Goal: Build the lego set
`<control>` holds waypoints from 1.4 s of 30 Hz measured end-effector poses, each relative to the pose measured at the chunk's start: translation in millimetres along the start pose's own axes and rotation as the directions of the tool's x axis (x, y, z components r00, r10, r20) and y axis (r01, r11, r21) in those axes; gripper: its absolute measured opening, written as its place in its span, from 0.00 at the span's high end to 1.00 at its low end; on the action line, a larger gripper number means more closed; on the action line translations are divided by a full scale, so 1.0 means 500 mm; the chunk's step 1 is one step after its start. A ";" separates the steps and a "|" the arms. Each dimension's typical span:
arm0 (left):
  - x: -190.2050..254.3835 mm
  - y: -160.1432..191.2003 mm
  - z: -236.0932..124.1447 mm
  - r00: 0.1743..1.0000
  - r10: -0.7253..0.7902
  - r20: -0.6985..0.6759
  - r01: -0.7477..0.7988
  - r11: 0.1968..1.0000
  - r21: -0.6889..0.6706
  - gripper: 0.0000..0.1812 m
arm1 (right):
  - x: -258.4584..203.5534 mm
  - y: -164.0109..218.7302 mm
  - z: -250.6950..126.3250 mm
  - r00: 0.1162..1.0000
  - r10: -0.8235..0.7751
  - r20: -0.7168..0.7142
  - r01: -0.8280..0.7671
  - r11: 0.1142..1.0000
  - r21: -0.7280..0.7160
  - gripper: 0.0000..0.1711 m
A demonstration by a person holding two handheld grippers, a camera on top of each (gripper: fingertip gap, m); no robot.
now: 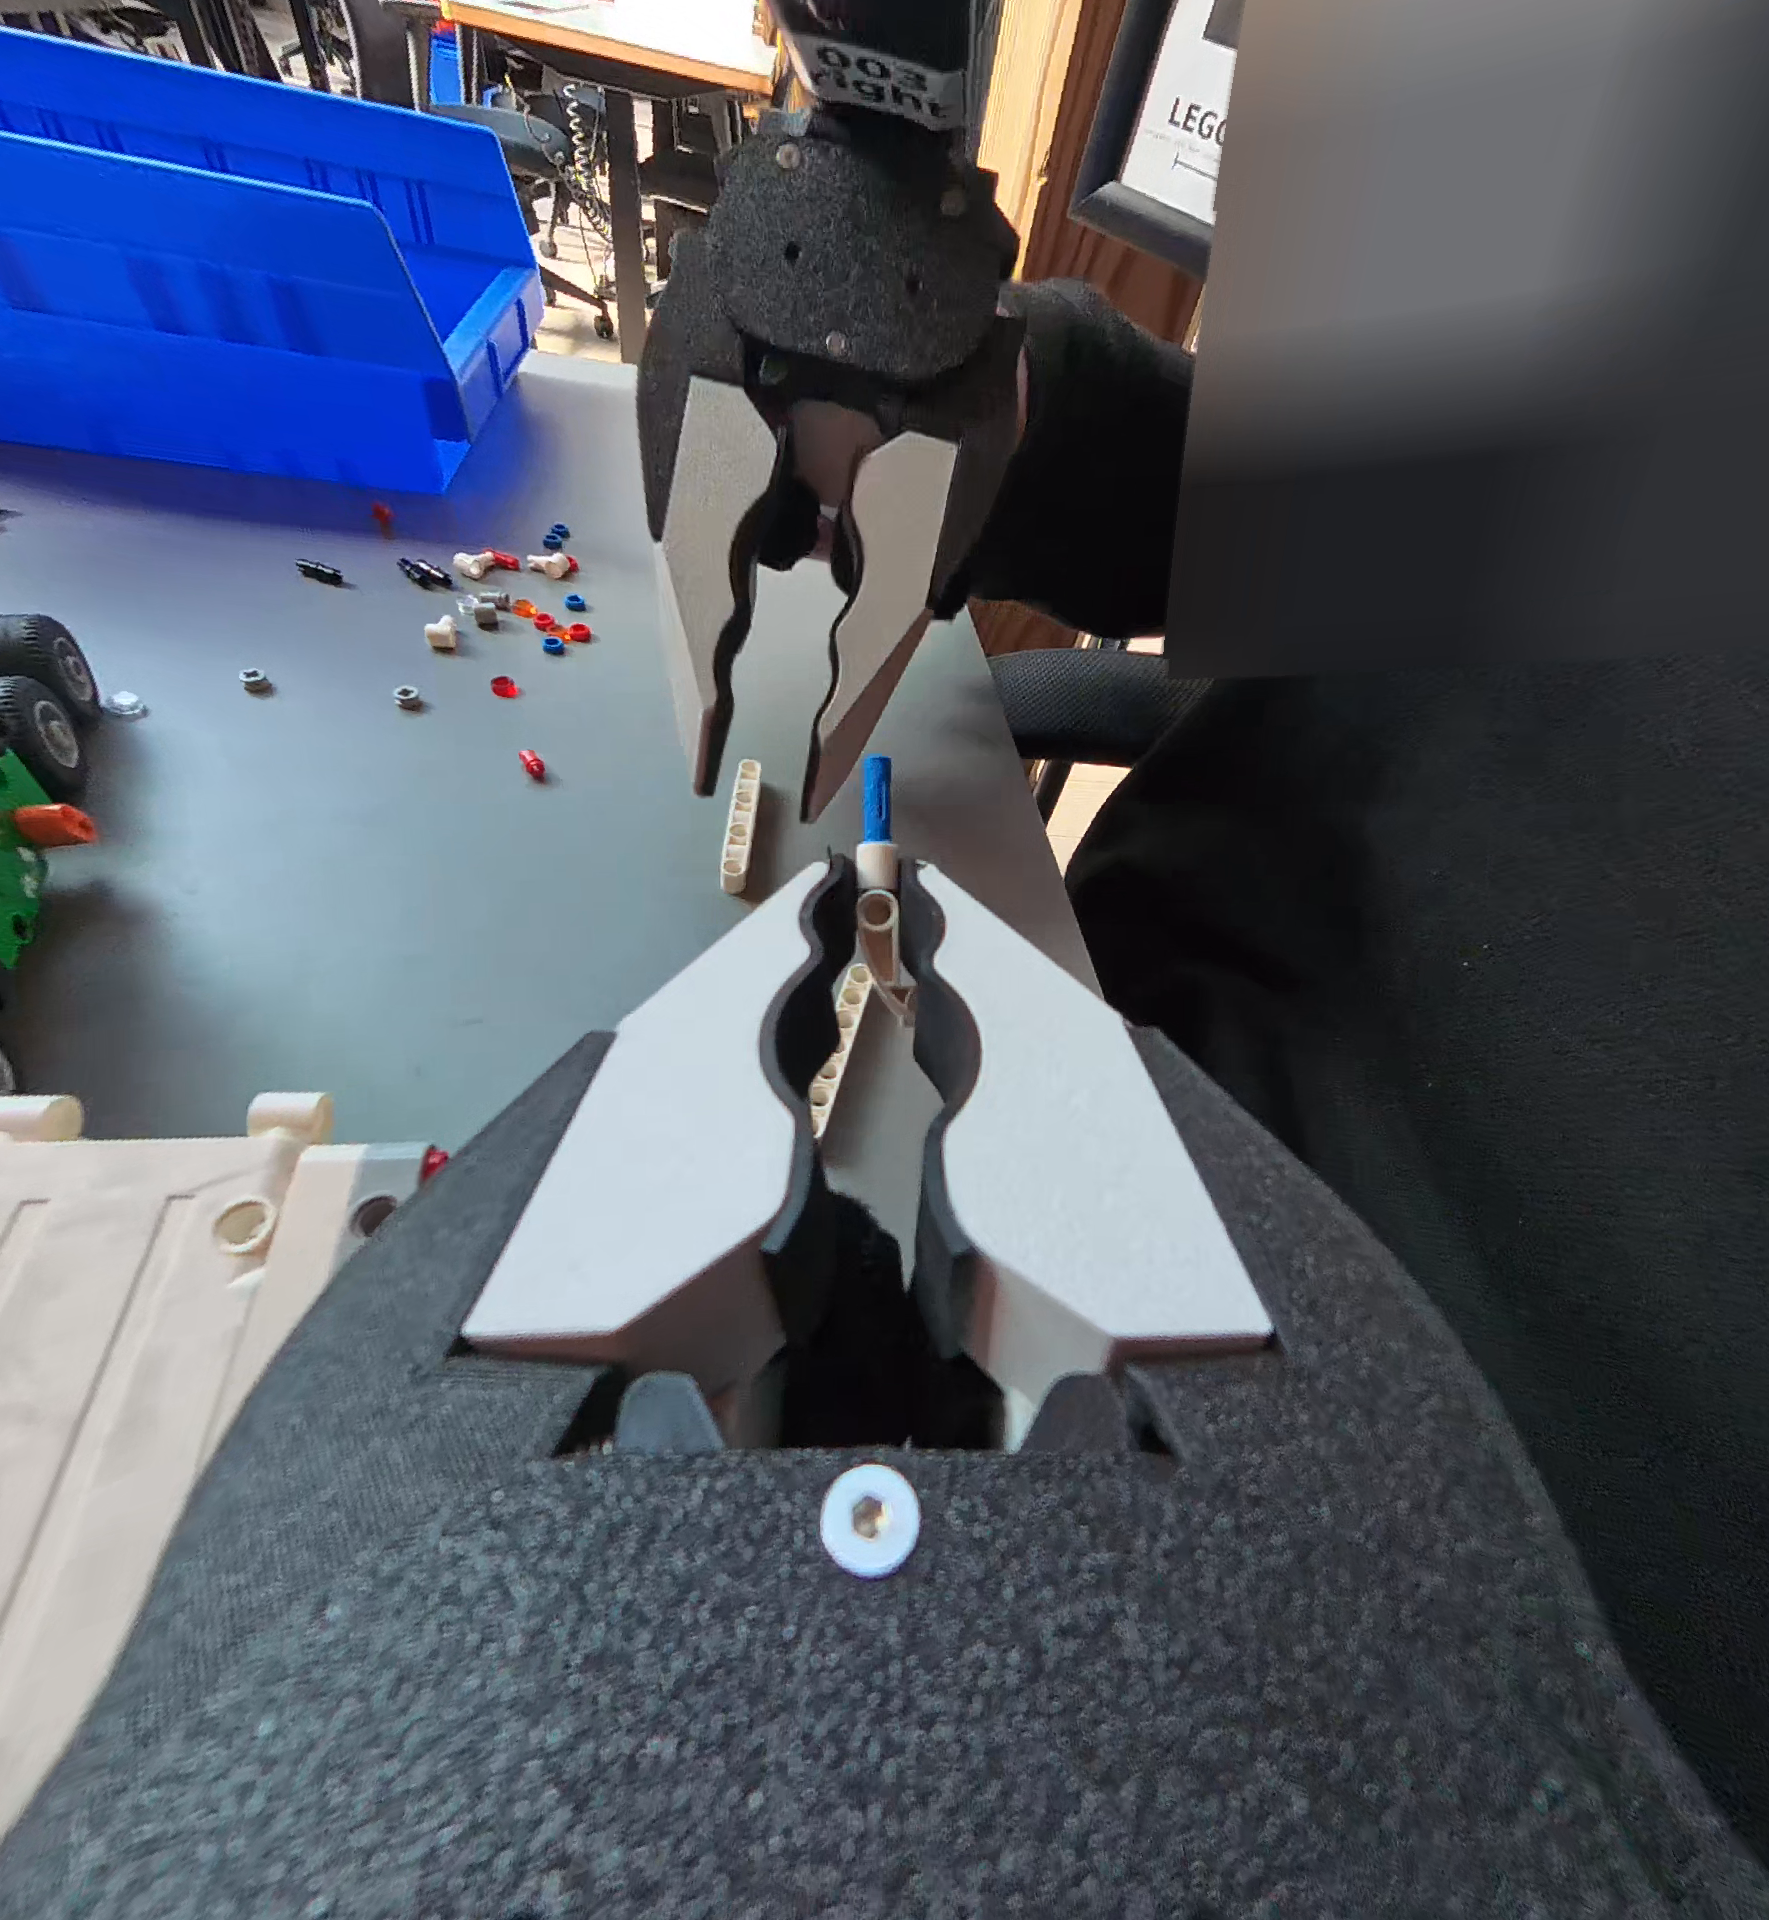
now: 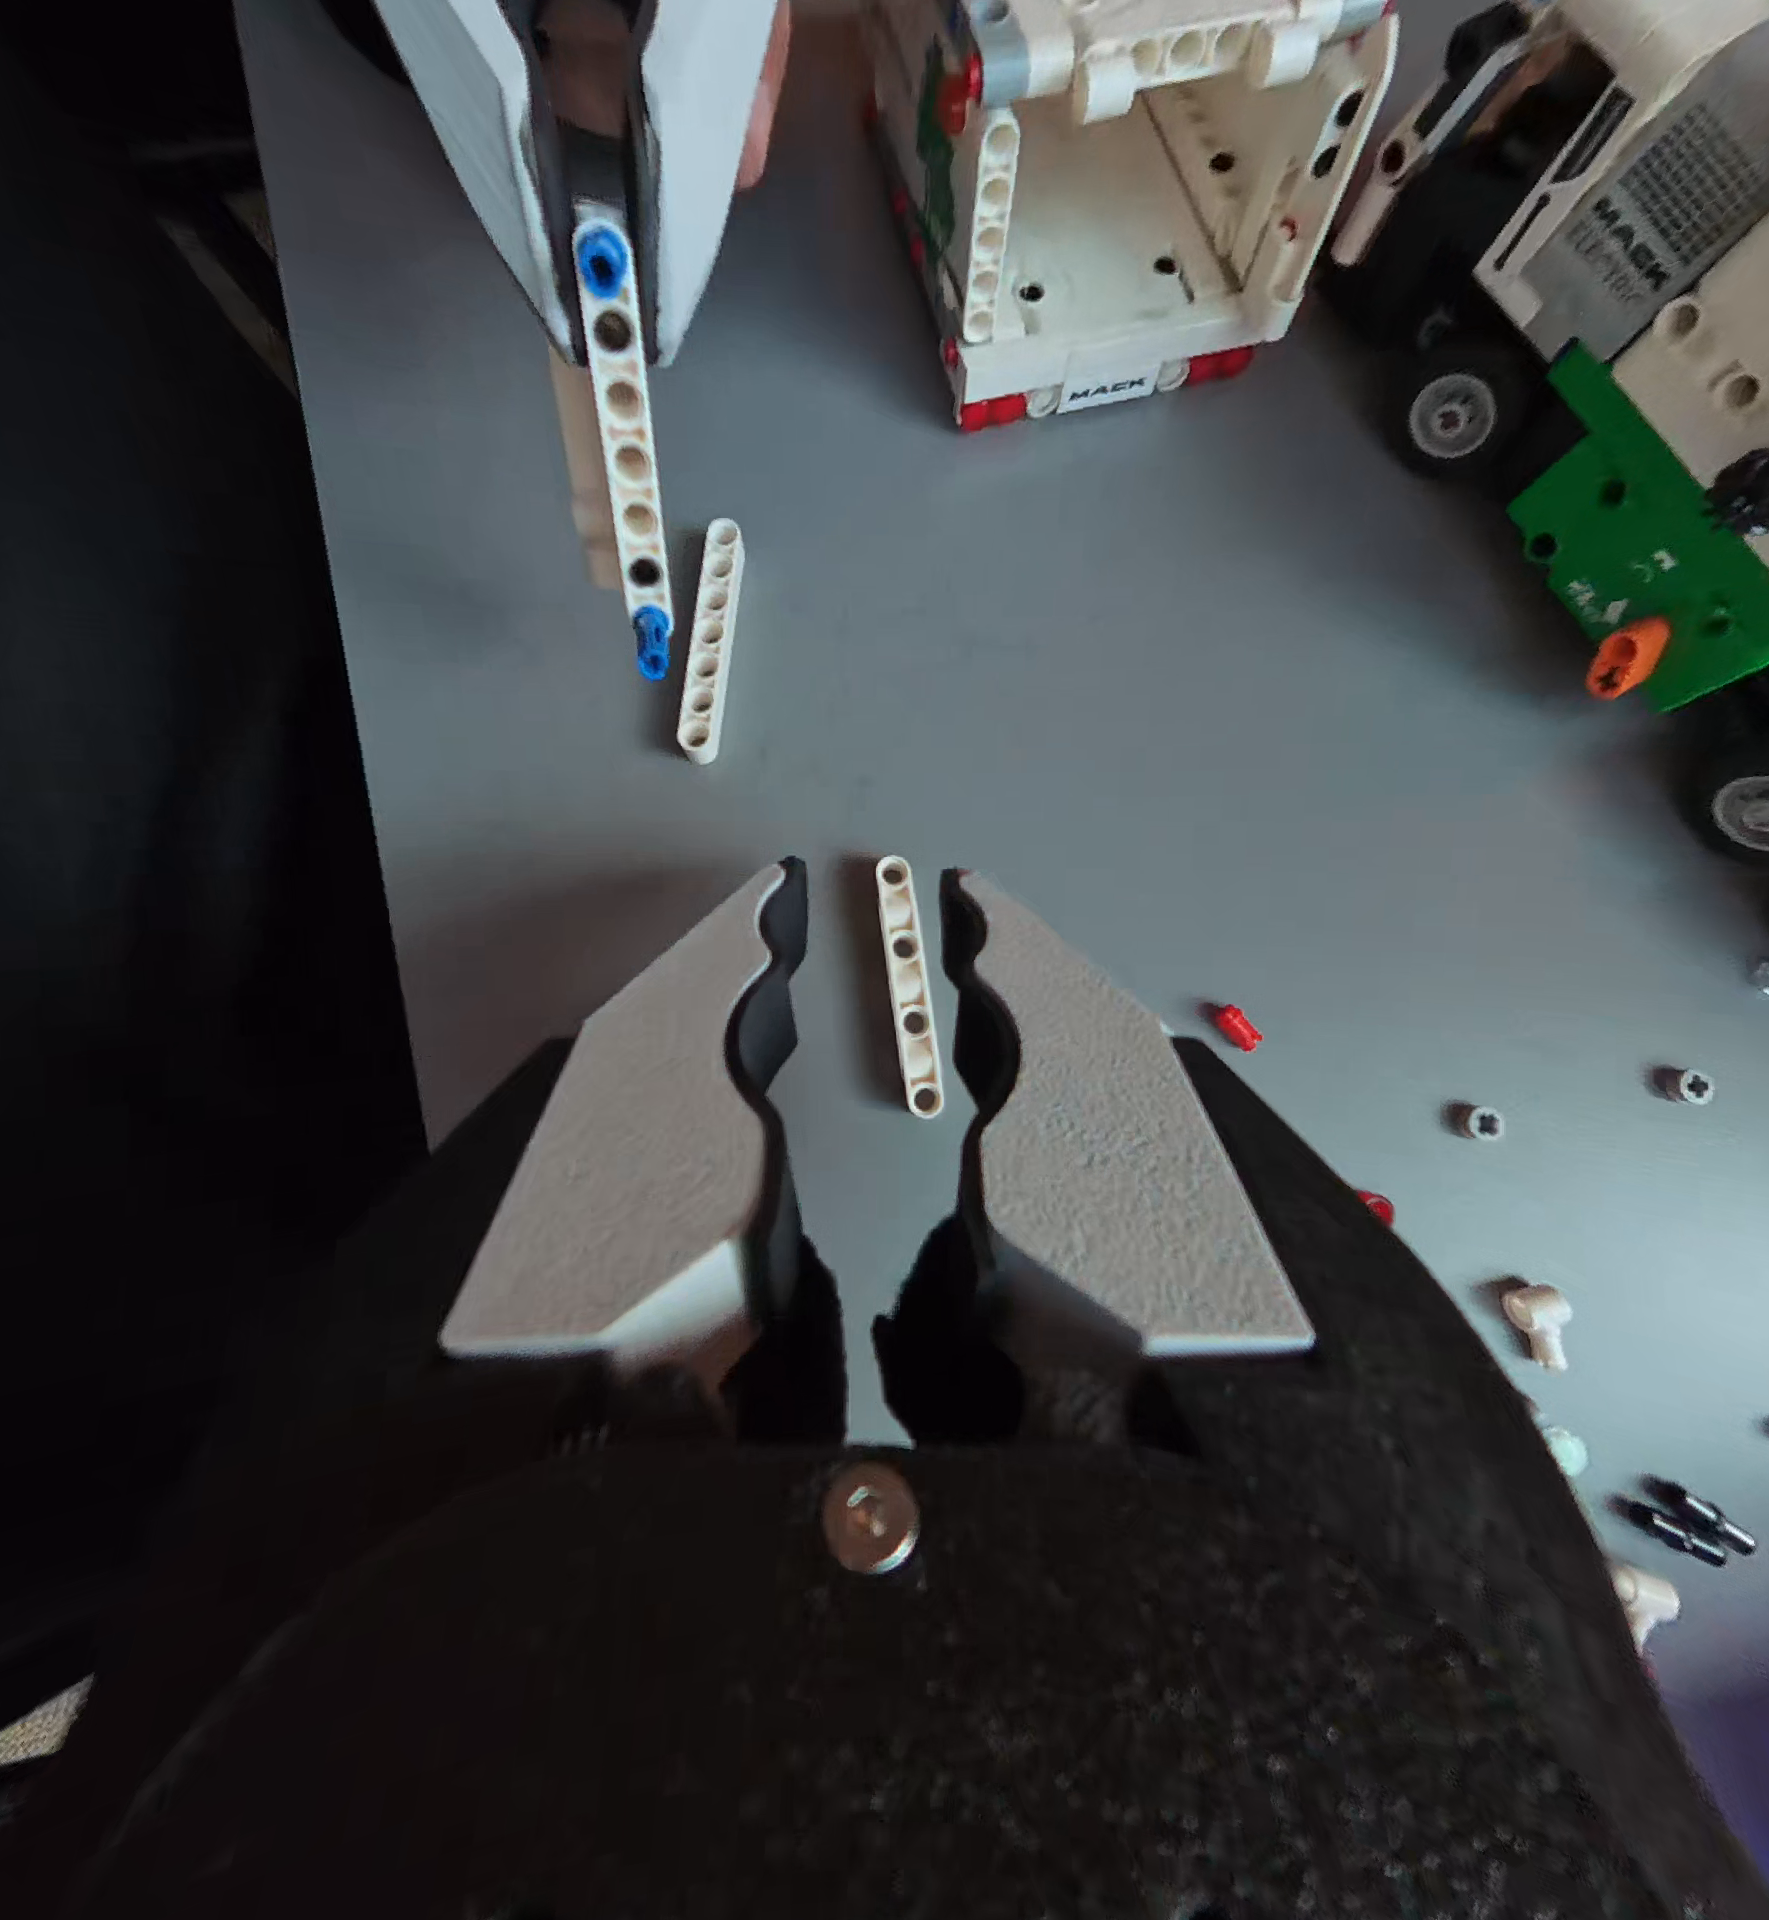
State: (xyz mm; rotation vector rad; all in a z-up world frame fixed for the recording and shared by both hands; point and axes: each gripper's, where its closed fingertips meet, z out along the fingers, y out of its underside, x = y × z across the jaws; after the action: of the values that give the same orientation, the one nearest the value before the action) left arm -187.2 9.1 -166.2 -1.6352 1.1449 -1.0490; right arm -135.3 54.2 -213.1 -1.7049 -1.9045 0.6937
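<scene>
My left gripper (image 1: 875, 878) is shut on a long white beam (image 2: 625, 436) with a blue pin (image 1: 875, 795) at each end and a tan piece behind it, held above the grey table (image 1: 340, 883). In the right wrist view the left gripper (image 2: 605, 312) hangs at the top left. My right gripper (image 2: 872, 873) is open, low over the table, with a short white beam (image 2: 909, 987) lying between its fingers, untouched. That beam also shows in the left wrist view (image 1: 742, 826) under the right gripper (image 1: 755, 805). A second white beam (image 2: 711, 639) lies on the table beside the held one.
A white truck body (image 2: 1119, 208) and a truck chassis with a green part (image 2: 1638, 540) stand at the far right. Small loose pins and bushes (image 1: 506, 613) are scattered on the table. Blue bins (image 1: 184, 260) stand at the back. The table edge (image 2: 340, 623) and a person in black are close by. My hands' fingertips stand some 9 cm from each other.
</scene>
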 end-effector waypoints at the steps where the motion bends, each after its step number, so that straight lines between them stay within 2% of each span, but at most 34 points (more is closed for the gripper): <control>1: 0.000 0.001 0.001 1.000 0.002 0.001 -0.002 1.000 -0.004 0.97 | 0.001 0.004 0.009 1.000 -0.011 0.007 0.011 1.000 -0.023 0.88; 6: -0.001 -0.002 -0.002 1.000 -0.005 0.002 0.005 1.000 0.005 0.97 | 0.007 0.023 0.040 0.998 -0.021 0.062 0.026 0.997 -0.075 0.92; 9: -0.007 0.002 -0.001 0.999 -0.033 0.006 0.033 0.999 -0.006 0.97 | 0.008 0.023 0.043 0.998 -0.019 0.063 0.023 0.998 -0.053 0.96; 12: -0.016 0.004 0.000 0.997 -0.074 0.021 0.074 0.997 -0.010 0.97 | 0.016 0.016 0.046 0.999 -0.025 0.032 0.026 0.999 -0.030 0.97; 15: -0.021 0.003 0.000 0.993 -0.118 0.018 0.119 0.993 -0.004 0.97 | 0.004 -0.075 0.005 0.985 0.100 0.140 -0.132 0.961 0.242 0.97; 17: -0.020 0.001 0.000 0.990 -0.143 0.002 0.143 0.990 0.003 0.97 | -0.010 -0.152 -0.046 0.950 0.159 0.267 -0.271 0.846 0.459 0.97; 18: -0.023 0.001 -0.001 0.988 -0.153 0.003 0.153 0.988 0.006 0.97 | -0.020 -0.174 -0.056 0.933 0.170 0.318 -0.320 0.800 0.508 0.97; 20: -0.024 -0.001 -0.002 0.985 -0.172 -0.009 0.172 0.985 0.010 0.97 | -0.035 -0.193 -0.052 0.922 0.177 0.344 -0.349 0.764 0.543 0.97; 23: -0.027 -0.003 -0.004 0.981 -0.194 -0.020 0.195 0.981 0.020 0.97 | -0.033 -0.189 -0.026 0.928 0.208 0.309 -0.348 0.776 0.526 0.97; 32: -0.028 -0.003 -0.005 0.978 -0.206 -0.024 0.207 0.978 0.020 0.97 | -0.025 -0.185 -0.017 0.881 0.256 0.398 -0.447 0.726 0.523 0.97; 36: -0.030 -0.001 -0.009 0.979 -0.204 -0.018 0.204 0.979 0.016 0.97 | -0.019 -0.181 -0.019 0.881 0.271 0.388 -0.448 0.738 0.504 0.97; 38: -0.035 0.006 -0.012 0.986 -0.166 0.014 0.166 0.986 -0.005 0.97 | -0.008 -0.151 -0.017 0.905 0.283 0.317 -0.401 0.815 0.418 0.97; 40: -0.035 0.007 -0.016 0.989 -0.145 0.024 0.145 0.989 -0.007 0.97 | 0.026 -0.061 0.018 0.968 0.239 0.072 -0.249 0.951 0.185 0.97; 41: -0.035 0.006 -0.018 0.990 -0.140 0.024 0.141 0.990 -0.006 0.97 | 0.032 -0.028 0.026 0.979 0.202 0.015 -0.203 0.974 0.096 0.97; 42: -0.037 0.005 -0.021 0.991 -0.131 0.029 0.131 0.991 -0.005 0.97 | 0.027 -0.009 0.033 0.982 0.191 0.018 -0.191 0.981 0.035 0.97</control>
State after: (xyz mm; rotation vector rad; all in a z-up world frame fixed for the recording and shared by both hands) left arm -201.9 24.3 -168.5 -1.7450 1.0351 -1.1020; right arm -150.8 66.2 -222.1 -1.8807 -1.7412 0.8098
